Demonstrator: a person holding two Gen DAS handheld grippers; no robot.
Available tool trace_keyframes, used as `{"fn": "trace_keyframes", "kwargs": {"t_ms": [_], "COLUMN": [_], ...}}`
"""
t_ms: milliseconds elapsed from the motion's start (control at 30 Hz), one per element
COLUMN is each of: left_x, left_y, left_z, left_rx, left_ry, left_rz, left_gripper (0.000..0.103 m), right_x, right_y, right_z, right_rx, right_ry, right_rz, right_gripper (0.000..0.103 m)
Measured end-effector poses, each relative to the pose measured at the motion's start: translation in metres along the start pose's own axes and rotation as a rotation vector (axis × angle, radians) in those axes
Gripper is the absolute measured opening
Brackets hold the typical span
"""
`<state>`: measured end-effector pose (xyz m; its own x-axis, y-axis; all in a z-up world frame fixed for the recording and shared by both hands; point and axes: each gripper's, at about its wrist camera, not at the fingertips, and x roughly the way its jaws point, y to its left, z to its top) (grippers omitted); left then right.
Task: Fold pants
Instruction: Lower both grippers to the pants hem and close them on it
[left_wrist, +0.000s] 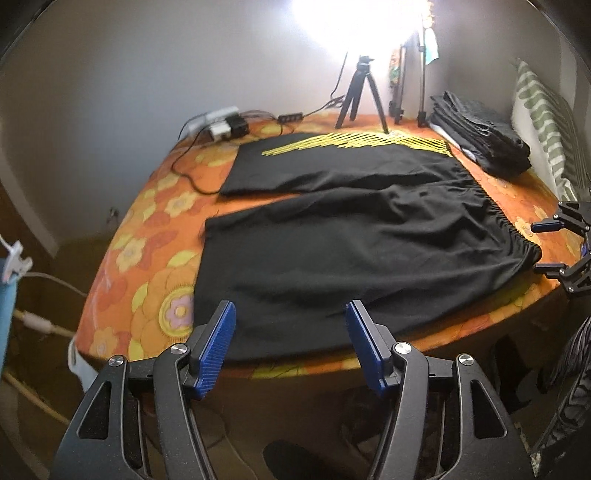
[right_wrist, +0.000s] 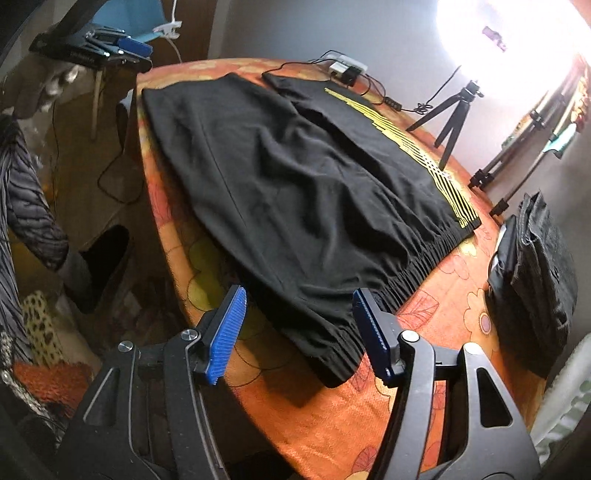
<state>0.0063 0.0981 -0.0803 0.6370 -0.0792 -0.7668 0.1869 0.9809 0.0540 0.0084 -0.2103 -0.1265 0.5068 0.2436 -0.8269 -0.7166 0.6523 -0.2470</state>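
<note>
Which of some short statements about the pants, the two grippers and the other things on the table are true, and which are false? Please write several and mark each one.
1. The black pants lie spread out on the table. True.
2. The right gripper is shut on the waistband. False: its jaws stand open, near the waistband, holding nothing.
3. The left gripper is open. True.
4. The yellow stripes run along the leg nearer to the person. False: they are on the far leg.
5. A pile of dark folded clothes lies on the table beyond the waistband. True.
6. The small tripod lies on its side. False: it stands upright.
</note>
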Motion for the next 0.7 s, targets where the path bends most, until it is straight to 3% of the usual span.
{"fn": "trace_keyframes", "kwargs": {"t_ms": [100, 233, 400, 700], "left_x": [0.002, 0.005, 0.011, 0.037], "left_y": [-0.006, -0.029, -0.039, -0.062], "left_z": [-0.005, -0.009, -0.010, -0.020], "left_rx": [0.004, 0.107, 0.165, 0.293], "left_ry": [0.015, 0.035, 0.051, 0.102], "left_rz": [-0.010, -0.023, -0.060, -0.080], "left_gripper": [0.062, 0.062, 0.062, 0.062], "right_x": [0.006, 0.014, 0.022, 0.006], "right_y": [0.000, 0.002, -0.002, -0.022], "right_z": [0.000, 0.000, 0.001, 0.021], "right_rx": [-0.026, -0.060, -0.049, 0.051], "right_ry": [0.016, 0.040, 0.073, 0.002], "right_rz": [-0.003, 0.009, 0.028, 0.003], "right_gripper": [0.058, 0.047, 0.010, 0.005]}}
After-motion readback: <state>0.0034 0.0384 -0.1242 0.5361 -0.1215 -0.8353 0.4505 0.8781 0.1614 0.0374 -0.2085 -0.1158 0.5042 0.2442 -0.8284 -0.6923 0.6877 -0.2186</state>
